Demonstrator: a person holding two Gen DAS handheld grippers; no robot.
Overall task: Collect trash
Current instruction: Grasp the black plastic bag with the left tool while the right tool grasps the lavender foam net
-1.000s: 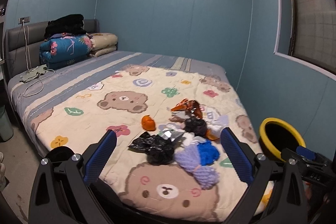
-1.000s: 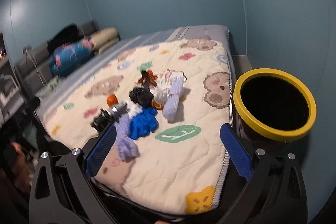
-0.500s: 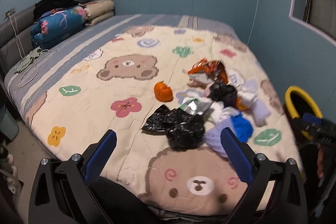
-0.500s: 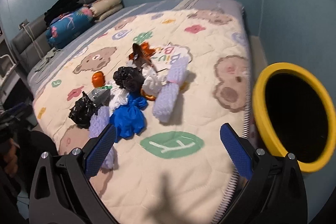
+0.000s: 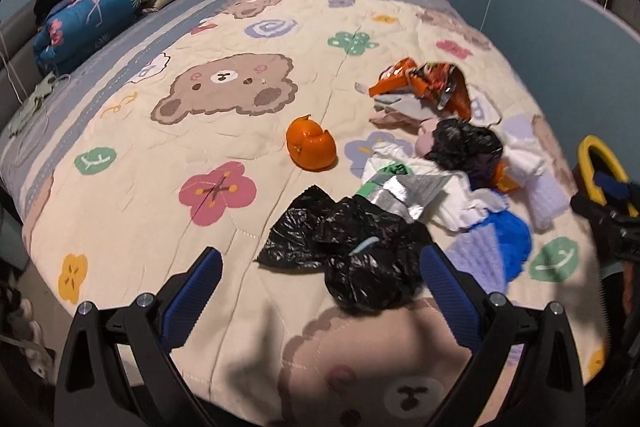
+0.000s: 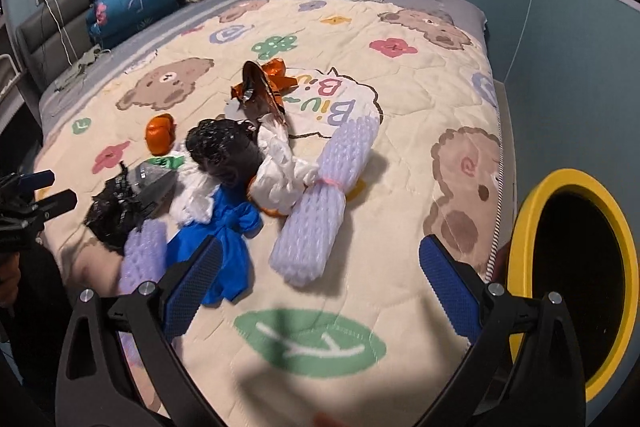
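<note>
Bin [image 6: 560, 183] beside the bed; 2 grippers wide, trash pile [image 5: 400, 195] slightly blurred.

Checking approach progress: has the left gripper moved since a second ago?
Yes. The left gripper has advanced toward the bed; the black bag now lies between its open jaws.

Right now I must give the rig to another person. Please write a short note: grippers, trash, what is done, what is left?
Left gripper: open, empty, above the near black bag.
Right gripper: open, empty, above the quilt near the purple foam roll.
Trash lies in one heap on the quilt: orange peel, orange wrapper, second black bag, white bags, blue bag.
The yellow-rimmed bin stands beside the bed, on the right.
Done: nothing picked up yet.
Left: move every piece into the bin.
</note>
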